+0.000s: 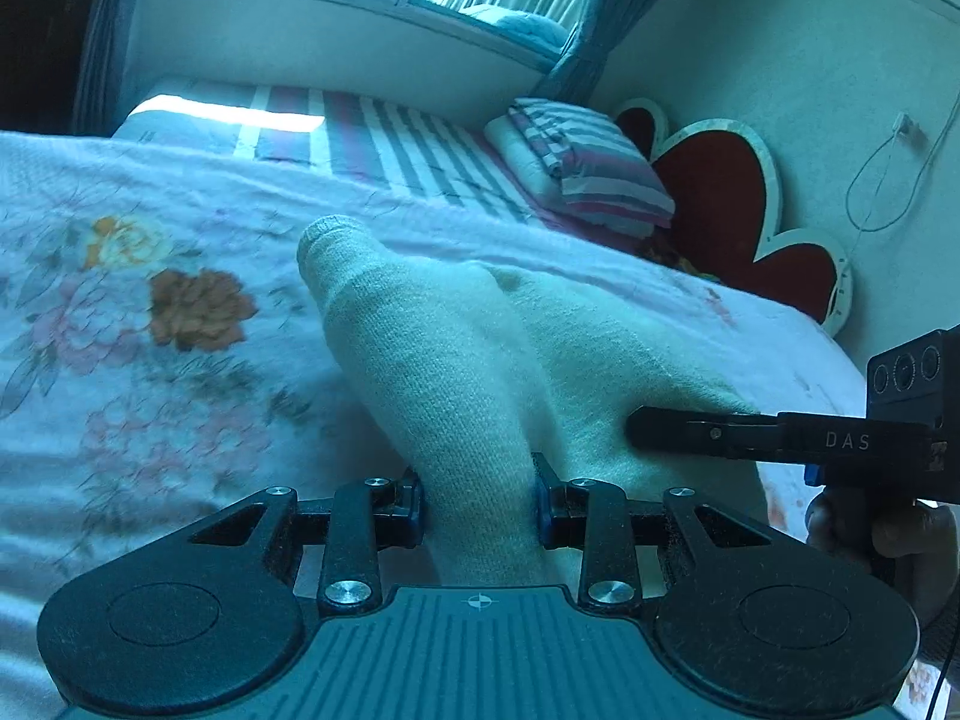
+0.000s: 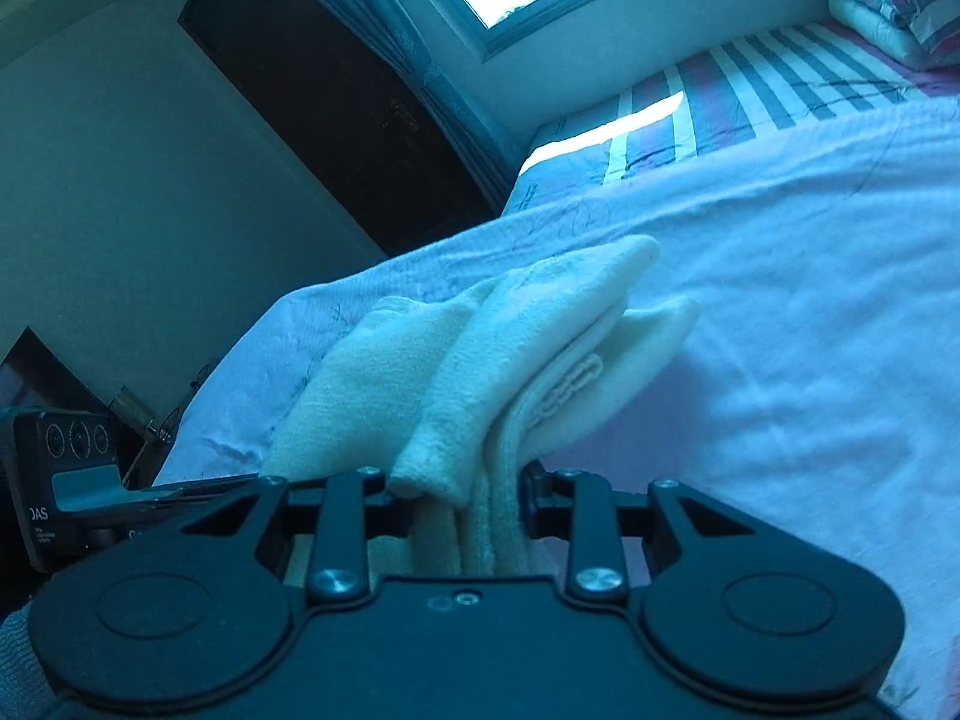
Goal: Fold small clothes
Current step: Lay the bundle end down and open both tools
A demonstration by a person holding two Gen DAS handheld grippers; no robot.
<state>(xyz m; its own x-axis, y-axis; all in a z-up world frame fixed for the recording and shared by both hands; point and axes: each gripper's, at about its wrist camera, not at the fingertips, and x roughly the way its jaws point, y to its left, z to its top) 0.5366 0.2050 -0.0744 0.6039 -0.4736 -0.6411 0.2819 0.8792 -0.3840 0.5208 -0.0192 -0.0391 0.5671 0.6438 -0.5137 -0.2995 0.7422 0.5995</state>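
Note:
A cream knitted garment (image 1: pixel 450 360) hangs bunched over the bed, held at two places. In the left wrist view my left gripper (image 1: pixel 480 501) is shut on a thick fold of it, with a sleeve-like end sticking up beyond the jaws. My right gripper (image 1: pixel 642 432) comes in from the right and pinches the same cloth beside it. The right wrist view shows the garment (image 2: pixel 480 348) gathered in several layers between the jaws of my right gripper (image 2: pixel 468 513), which is shut on it. My left gripper (image 2: pixel 240 483) lies low at the left, against the cloth's edge.
Beneath the garment spreads a floral bedsheet (image 1: pixel 180 312). Folded striped bedding (image 1: pixel 594 162) sits at the far end by a red heart-shaped headboard (image 1: pixel 714 180). A person's hand (image 1: pixel 888 528) holds the right gripper. A dark doorway (image 2: pixel 330 120) and a wall stand left of the bed.

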